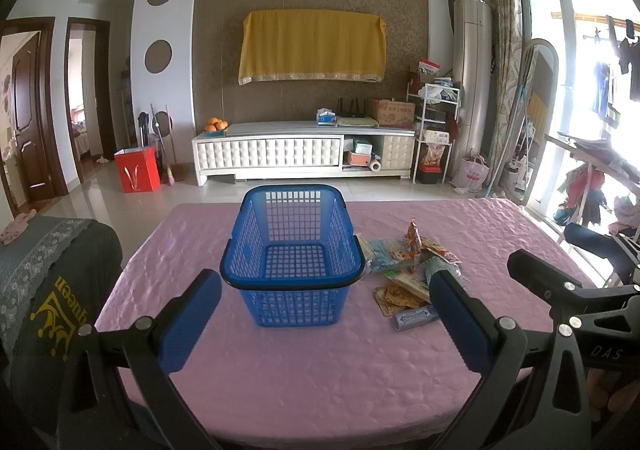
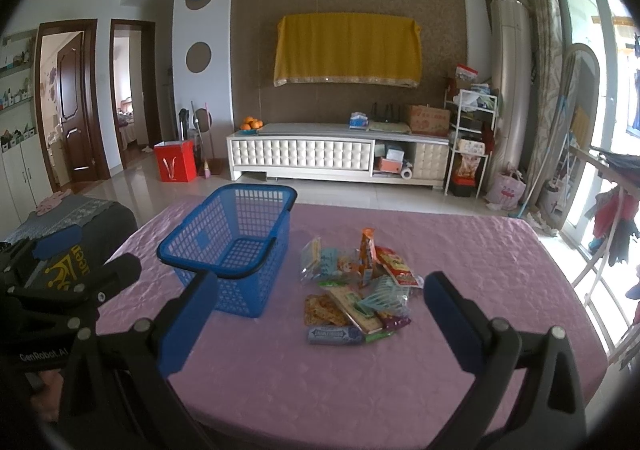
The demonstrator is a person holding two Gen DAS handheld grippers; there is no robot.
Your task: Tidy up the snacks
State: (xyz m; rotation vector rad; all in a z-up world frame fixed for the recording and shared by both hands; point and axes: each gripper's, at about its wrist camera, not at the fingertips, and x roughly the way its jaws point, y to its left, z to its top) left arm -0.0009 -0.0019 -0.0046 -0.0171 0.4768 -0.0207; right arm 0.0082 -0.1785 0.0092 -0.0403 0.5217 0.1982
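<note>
An empty blue plastic basket [image 1: 292, 254] stands on the pink-covered table [image 1: 320, 370]; it also shows in the right wrist view [image 2: 236, 246]. A pile of snack packets [image 1: 412, 274] lies just right of it, also in the right wrist view [image 2: 360, 286], with a blue gum pack [image 2: 334, 334] at its near edge. My left gripper [image 1: 324, 298] is open and empty, just short of the basket. My right gripper [image 2: 320, 302] is open and empty, hovering in front of the pile.
A dark chair back with a grey cloth [image 1: 48, 282] stands at the table's left. A white TV cabinet [image 1: 304, 151], a red box [image 1: 136, 169] and a cluttered shelf [image 1: 434, 129] stand across the floor. A window with a drying rack [image 2: 600, 209] is on the right.
</note>
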